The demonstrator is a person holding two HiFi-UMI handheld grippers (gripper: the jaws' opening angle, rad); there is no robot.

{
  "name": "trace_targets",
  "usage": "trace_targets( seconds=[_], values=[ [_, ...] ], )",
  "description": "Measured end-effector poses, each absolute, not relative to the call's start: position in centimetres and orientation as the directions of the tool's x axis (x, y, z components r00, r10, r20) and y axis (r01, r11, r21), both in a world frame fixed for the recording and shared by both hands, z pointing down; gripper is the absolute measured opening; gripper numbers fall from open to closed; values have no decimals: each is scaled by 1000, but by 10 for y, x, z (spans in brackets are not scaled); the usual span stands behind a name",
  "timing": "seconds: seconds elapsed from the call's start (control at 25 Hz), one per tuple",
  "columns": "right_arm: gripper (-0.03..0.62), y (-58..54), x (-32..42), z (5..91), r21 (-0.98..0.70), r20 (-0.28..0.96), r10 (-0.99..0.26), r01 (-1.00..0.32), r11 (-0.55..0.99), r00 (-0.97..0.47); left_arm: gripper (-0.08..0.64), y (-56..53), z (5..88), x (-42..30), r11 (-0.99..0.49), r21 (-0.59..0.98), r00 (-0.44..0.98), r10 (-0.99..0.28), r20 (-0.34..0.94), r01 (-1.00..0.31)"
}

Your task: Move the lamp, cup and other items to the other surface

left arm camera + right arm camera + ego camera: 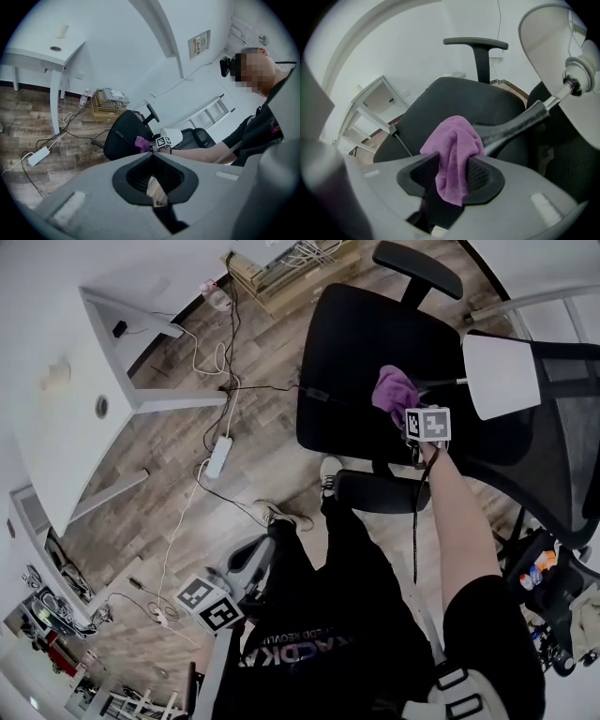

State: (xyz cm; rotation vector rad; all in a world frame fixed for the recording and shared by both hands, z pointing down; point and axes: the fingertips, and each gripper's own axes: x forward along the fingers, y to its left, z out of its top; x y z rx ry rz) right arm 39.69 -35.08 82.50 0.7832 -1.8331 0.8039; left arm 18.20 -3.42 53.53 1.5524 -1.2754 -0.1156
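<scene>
A purple cloth (454, 150) lies bunched on the seat of a black office chair (347, 352). My right gripper (452, 176) points steeply down over it, its jaws open and standing on either side of the cloth. In the head view the cloth (394, 390) shows just beyond that gripper's marker cube. A lamp with a white shade (502, 376) and a black stem (515, 124) leans in from the right, beside the cloth. My left gripper (153, 154) is shut and empty, held low by the person's left side. A pale cup-like thing (60, 30) stands on the white desk (56, 390).
A second mesh-backed chair (553, 446) stands right of the seat. A power strip (217, 457) and cables trail over the wood floor. A box of cables (291, 268) sits by the wall. The person's legs fill the lower middle of the head view.
</scene>
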Motion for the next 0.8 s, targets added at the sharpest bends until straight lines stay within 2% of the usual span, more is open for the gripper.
trace_targets(
  seconds=[0.16, 0.28, 0.44, 0.52, 0.64, 0.8],
  values=[
    [186, -350, 403, 810, -175, 924, -180, -793, 584, -337, 6, -32, 531, 177, 126, 758, 422, -766, 484, -640],
    [184, -353, 408, 789, -162, 916, -216, -805, 571, -338, 6, -31, 526, 171, 103, 763, 423, -782, 459, -638],
    [119, -366, 413, 732, -173, 853, -346, -839, 516, -390, 6, -29, 515, 158, 72, 767, 419, -803, 424, -638],
    [14, -371, 417, 691, -199, 796, -432, -858, 474, -424, 6, -27, 507, 151, 52, 766, 417, -814, 404, -640],
    [5, -374, 415, 633, -244, 715, -510, -855, 457, -477, 6, -25, 496, 140, 21, 761, 405, -837, 368, -649],
    [5, -365, 387, 561, -295, 610, -540, -799, 524, -579, 6, -25, 479, 121, -20, 746, 373, -875, 309, -665]
  ],
)
